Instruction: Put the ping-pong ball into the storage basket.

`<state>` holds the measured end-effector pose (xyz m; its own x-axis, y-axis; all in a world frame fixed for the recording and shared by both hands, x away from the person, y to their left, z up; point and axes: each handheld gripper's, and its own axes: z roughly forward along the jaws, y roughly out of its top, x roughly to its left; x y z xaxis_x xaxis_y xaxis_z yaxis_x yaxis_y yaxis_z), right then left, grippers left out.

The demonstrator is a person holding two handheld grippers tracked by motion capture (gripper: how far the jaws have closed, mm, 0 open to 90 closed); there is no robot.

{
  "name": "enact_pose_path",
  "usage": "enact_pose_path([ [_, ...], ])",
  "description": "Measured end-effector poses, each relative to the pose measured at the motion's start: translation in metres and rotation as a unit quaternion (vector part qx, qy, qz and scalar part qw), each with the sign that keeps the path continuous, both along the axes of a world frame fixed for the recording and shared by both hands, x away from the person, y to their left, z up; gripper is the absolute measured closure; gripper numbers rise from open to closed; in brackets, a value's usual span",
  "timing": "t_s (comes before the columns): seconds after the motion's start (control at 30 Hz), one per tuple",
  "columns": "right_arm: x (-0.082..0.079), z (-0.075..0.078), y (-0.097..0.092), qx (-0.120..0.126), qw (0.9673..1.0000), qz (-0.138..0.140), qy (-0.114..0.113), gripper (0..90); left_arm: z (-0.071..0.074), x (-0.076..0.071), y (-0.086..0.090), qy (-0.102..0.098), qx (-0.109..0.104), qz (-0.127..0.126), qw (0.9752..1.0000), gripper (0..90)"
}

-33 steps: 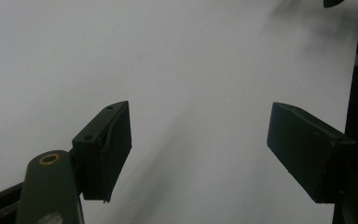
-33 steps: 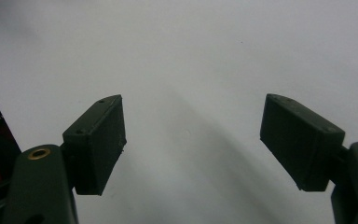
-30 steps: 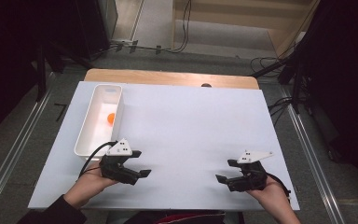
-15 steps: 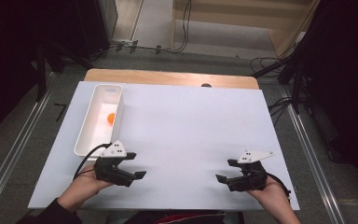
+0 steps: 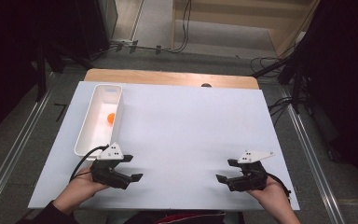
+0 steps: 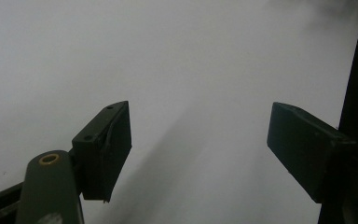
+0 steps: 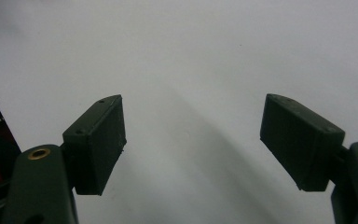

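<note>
An orange ball [image 5: 111,118] lies inside a long white tray [image 5: 89,135] at the table's left. My left gripper [image 5: 133,168] rests low at the front left, just below the tray's near end, jaws open and pointing right with nothing between them. In the left gripper view its gripper [image 6: 198,149] frames bare white tabletop. My right gripper [image 5: 227,171] sits at the front right, jaws open and pointing left. The right gripper view has the same gripper [image 7: 193,140] wide apart over plain white surface.
The white tabletop [image 5: 186,126] stretches wide between the two hands. A wooden strip [image 5: 168,78] runs along the far edge, with a small dark knob [image 5: 206,85] on it. Cables lie on the floor beyond, and metal rails flank both sides.
My left gripper has drifted slightly left and toward the front edge. The right gripper has kept still.
</note>
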<state>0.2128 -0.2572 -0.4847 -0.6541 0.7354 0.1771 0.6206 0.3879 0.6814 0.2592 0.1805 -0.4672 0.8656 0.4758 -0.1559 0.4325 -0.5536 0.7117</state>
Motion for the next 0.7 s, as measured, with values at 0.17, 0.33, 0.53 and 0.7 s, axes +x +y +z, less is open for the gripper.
enact_pose_path([
  [0.17, 0.0001, -0.0001, 0.0000, -0.001, 1.0000, 0.000, -0.001, 20.7, 0.0006, -0.0012, 0.0011, -0.002, 0.000, -0.001, 1.0000, 21.7],
  [0.33, 0.0002, -0.0003, 0.0003, -0.002, 1.0000, 0.001, 0.000, 20.7, 0.0004, -0.0011, 0.0010, -0.002, 0.001, -0.003, 1.0000, 21.7],
  [0.53, 0.0002, -0.0003, 0.0001, -0.002, 1.0000, 0.002, 0.000, 20.7, 0.0005, -0.0011, 0.0011, 0.000, -0.001, -0.002, 1.0000, 21.7],
  [0.7, 0.0003, -0.0003, 0.0002, -0.002, 1.0000, 0.002, 0.000, 20.7, 0.0005, -0.0011, 0.0012, 0.000, -0.001, -0.003, 1.0000, 21.7],
])
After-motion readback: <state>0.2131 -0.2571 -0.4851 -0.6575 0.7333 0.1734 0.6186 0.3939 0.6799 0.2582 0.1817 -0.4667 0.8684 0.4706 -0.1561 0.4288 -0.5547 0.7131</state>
